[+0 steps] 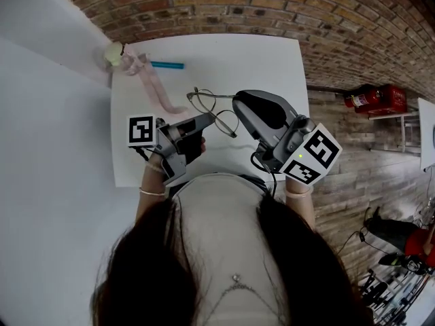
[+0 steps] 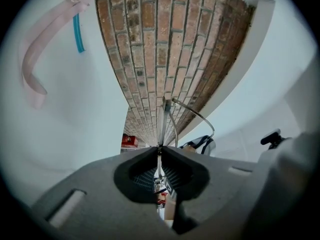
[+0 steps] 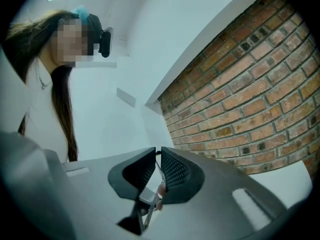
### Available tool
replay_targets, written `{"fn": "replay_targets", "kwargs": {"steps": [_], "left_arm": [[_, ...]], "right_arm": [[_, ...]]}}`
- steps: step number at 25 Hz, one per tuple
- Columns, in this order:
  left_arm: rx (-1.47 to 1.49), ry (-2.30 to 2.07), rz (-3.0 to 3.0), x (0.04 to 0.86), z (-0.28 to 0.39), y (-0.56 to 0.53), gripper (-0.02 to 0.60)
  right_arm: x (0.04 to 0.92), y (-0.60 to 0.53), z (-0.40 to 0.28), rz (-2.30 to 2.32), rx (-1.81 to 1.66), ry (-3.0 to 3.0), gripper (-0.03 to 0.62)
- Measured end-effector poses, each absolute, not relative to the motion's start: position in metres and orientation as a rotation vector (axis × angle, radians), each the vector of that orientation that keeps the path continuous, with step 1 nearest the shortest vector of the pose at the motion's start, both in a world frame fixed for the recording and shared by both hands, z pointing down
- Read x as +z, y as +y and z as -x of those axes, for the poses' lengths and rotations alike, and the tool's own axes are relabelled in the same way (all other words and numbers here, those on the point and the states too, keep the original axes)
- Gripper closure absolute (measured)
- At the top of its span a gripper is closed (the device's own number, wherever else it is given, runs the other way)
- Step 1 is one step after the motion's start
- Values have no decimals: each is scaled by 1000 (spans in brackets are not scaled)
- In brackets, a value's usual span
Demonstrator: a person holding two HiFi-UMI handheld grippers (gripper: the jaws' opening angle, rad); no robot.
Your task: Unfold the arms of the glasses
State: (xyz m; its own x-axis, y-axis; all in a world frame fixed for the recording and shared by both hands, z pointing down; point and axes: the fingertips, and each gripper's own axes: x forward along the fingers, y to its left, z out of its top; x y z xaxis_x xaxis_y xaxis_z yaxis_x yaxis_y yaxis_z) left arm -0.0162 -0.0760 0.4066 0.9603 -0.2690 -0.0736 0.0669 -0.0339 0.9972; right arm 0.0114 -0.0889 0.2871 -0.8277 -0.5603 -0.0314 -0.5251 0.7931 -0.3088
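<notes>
The left hand-held gripper has its jaws pinched together on the thin wire frame of the glasses, which stick out just beyond its tips, above the white bench; the right hand-held gripper, just beside it, is clamped on a slim arm of the glasses.

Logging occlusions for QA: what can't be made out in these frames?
1. Head view: right gripper hides its grip on the glasses.
2. Left gripper view: part in the jaws too thin, arm or rim unclear.
3. Right gripper view: jaws hide all but a sliver of glasses.
4. Head view: pale thing by the pen, too small.
</notes>
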Motion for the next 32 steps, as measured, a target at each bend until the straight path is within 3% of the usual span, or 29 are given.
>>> {"fn": "replay_targets", "kwargs": {"steps": [32], "left_arm": [[-182, -124, -1593, 414, -1, -60, 558]], "right_arm": [[274, -100, -10, 905, -406, 2850, 556]]}}
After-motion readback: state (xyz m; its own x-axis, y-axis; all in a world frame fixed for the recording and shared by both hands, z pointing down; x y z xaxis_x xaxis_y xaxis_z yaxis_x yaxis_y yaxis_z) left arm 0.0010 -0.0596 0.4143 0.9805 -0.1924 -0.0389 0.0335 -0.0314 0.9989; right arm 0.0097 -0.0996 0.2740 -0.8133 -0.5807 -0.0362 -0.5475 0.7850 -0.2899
